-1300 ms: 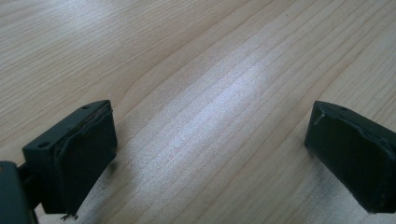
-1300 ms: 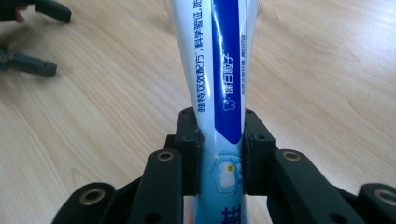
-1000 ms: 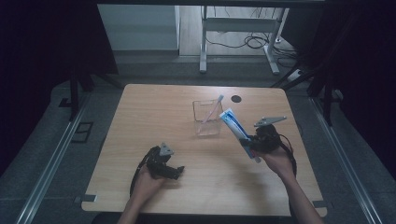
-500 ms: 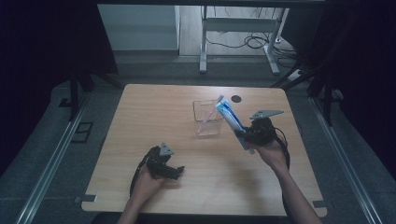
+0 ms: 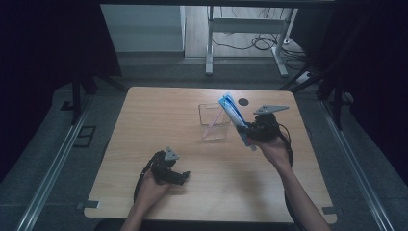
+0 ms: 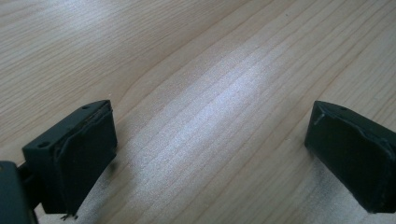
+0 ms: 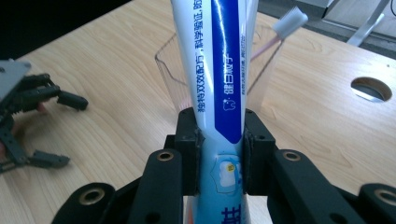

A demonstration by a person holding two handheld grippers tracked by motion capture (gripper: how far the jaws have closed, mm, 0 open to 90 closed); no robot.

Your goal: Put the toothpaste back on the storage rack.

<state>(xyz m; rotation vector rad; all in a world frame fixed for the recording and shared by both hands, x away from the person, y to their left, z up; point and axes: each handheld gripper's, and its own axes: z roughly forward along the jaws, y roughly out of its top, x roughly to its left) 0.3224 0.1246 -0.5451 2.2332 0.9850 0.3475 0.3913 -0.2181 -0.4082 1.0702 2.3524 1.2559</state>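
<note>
Two things already meet at the cup (image 5: 214, 122): its brush (image 7: 290, 22) and the tube (image 5: 234, 116), clamped in the right gripper (image 5: 246, 130) and tilted over the rim. Lower the tube's top end inside the rim, clear of the brush, before letting go. The left gripper (image 5: 180, 177) rests wide apart on the counter (image 5: 159, 120).

Toothpaste tube (image 7: 219, 79) white, blue stripe; toothbrush (image 7: 280, 35) pink.
</note>
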